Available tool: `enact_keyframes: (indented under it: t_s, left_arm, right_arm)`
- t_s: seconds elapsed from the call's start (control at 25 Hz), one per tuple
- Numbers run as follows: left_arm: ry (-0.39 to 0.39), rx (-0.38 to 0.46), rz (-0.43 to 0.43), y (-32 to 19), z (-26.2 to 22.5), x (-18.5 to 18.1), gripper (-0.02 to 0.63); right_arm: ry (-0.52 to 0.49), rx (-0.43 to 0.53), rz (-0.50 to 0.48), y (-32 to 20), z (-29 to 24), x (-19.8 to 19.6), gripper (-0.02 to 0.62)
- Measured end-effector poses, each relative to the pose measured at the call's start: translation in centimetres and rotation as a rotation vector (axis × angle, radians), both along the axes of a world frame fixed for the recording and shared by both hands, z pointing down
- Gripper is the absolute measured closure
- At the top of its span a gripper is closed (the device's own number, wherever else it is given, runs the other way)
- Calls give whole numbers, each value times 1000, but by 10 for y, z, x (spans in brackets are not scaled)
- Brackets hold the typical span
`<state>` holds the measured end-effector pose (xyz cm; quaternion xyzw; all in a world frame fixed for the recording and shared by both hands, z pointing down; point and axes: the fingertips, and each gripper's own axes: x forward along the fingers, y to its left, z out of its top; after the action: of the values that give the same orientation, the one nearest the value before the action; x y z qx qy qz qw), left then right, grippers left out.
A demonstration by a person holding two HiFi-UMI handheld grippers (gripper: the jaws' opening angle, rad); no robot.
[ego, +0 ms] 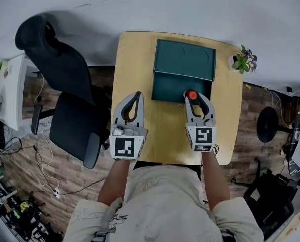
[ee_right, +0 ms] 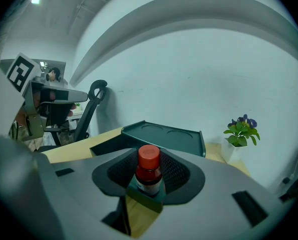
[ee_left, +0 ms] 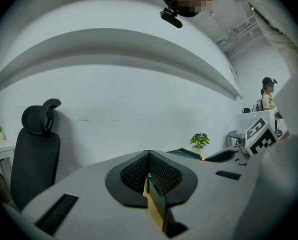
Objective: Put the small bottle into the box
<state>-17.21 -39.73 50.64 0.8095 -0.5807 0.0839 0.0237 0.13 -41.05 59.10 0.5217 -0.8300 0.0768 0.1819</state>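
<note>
R gripper [ego: 196, 97]: fingers clamped on small bottle [ee_right: 149, 170], upright, red cap above pads; label too small to read. Open green box [ego: 168, 87] under/just ahead of fingertips. L gripper [ego: 133, 99]: fingers together, nothing btwn, desk [ego: 165, 130] below.

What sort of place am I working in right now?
Probably an office or lab workroom: a black office chair beside a small wooden desk, a potted plant on its corner, and loose cables across the wood-pattern floor.
</note>
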Motion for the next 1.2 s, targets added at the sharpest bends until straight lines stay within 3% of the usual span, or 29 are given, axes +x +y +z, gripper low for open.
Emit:
enact_keyframes:
  t_s: [0.2,0.8,1.2]
  left_arm:
    - [6,13,-3,0,-4,-1,600]
    - [10,44,12,10,-18,5,600]
    - [18,109,49,19,-45,17,600]
  right_arm:
    - [-4,-3,1,1,-1,1,367]
    - [-12,26,18,15,-16,6,359]
    - [-34,113,61,29,-58,20,359]
